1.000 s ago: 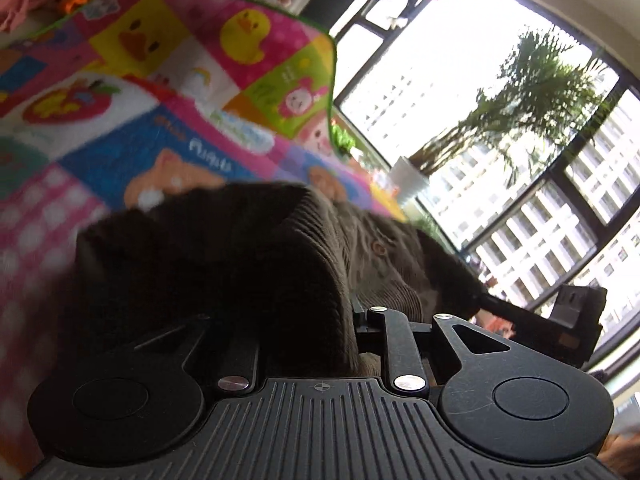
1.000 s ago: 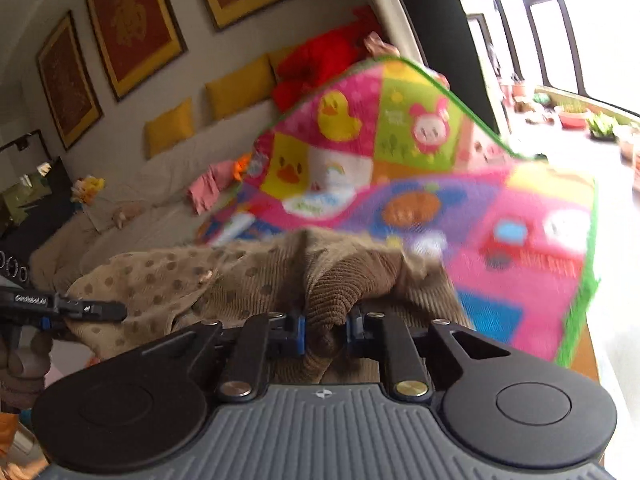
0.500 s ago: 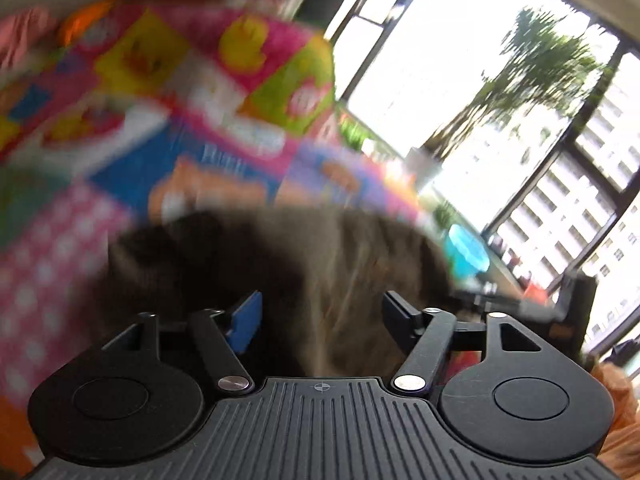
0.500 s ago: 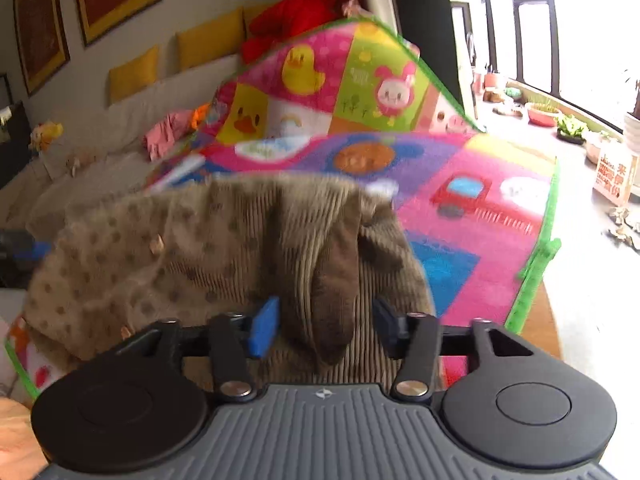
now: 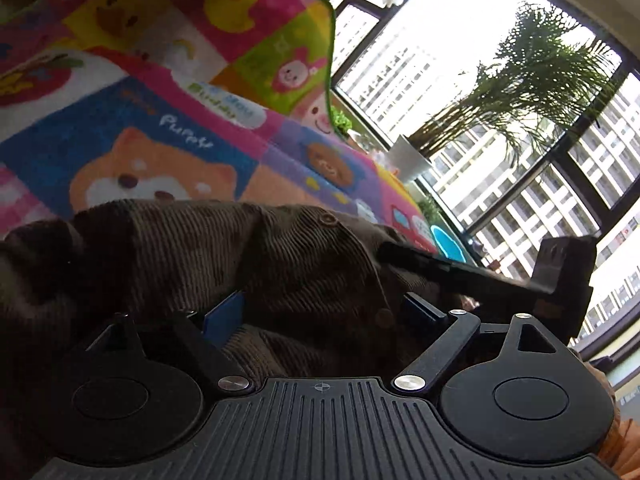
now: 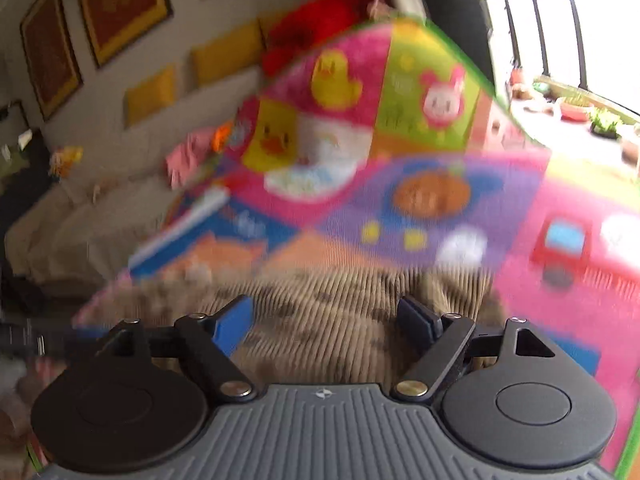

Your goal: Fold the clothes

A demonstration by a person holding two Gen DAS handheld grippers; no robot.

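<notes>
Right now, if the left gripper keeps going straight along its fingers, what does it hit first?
Likely the brown corduroy garment, already lying between the opening jaws of the left gripper, pads not gripping it. Past it comes the colourful play mat.

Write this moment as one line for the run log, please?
task: fold clothes | left tool: opening, pads off brown corduroy garment | right tool: opening, garment between pads, not gripped | garment lies on colourful play mat
</notes>
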